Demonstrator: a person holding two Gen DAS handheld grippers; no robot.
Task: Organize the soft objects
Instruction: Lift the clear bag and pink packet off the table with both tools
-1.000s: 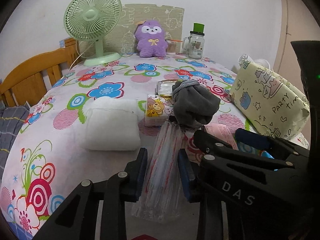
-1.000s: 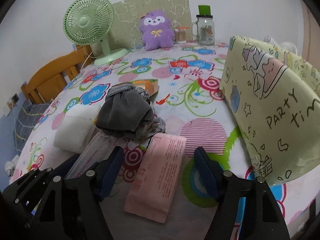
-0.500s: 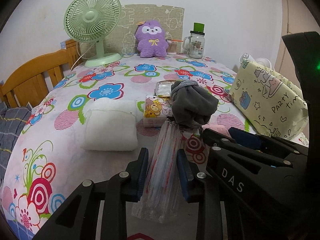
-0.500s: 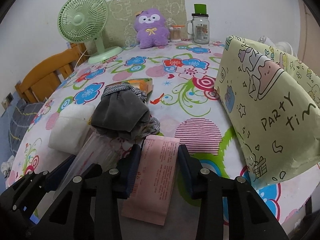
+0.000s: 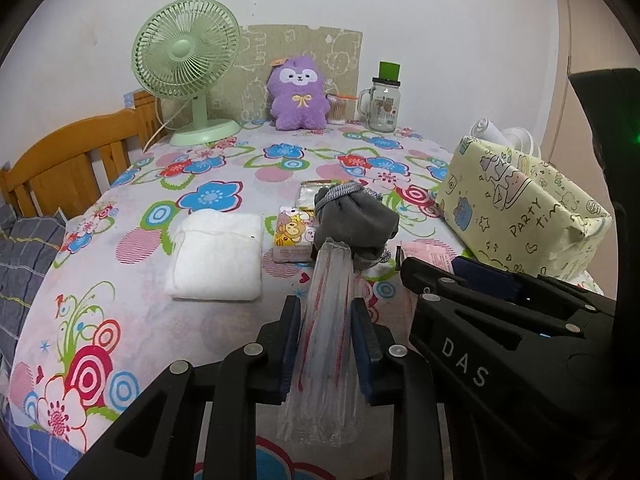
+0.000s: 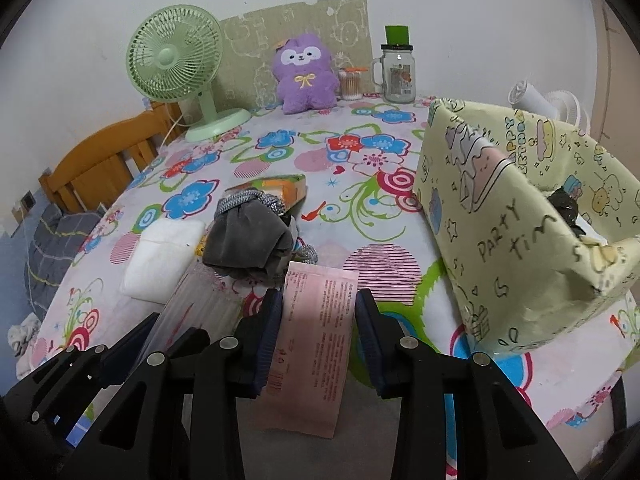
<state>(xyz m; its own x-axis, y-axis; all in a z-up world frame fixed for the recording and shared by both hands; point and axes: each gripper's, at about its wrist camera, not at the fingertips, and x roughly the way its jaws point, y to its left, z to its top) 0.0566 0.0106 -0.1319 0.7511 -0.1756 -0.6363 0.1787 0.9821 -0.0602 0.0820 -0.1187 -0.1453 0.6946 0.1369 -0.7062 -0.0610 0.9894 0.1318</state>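
My left gripper (image 5: 325, 308) is shut on a clear plastic packet with red stripes (image 5: 326, 352); both pads press its sides and its far end touches a grey cloth bundle (image 5: 352, 216). My right gripper (image 6: 318, 304) is shut on a flat pink packet (image 6: 316, 344), which runs lengthwise between the pads. In the right wrist view the grey bundle (image 6: 248, 240) lies just beyond the pink packet's far end. A folded white towel (image 5: 218, 256) and a cartoon tissue pack (image 5: 292, 236) rest on the flowered tablecloth (image 5: 120, 320). An open yellow "PARTY TIME" paper box (image 6: 512, 224) stands at the right.
At the back stand a green fan (image 5: 188, 52), a purple plush toy (image 5: 298, 96), a cotton-swab tub (image 5: 338, 108) and a glass jar (image 5: 384, 100). A wooden chair (image 5: 60, 168) is at the left edge. An orange packet (image 6: 288, 188) lies behind the grey bundle.
The right jaws have closed from wide apart onto the pink packet. The left jaws have tightened on the clear packet. Both hands stayed almost in place.
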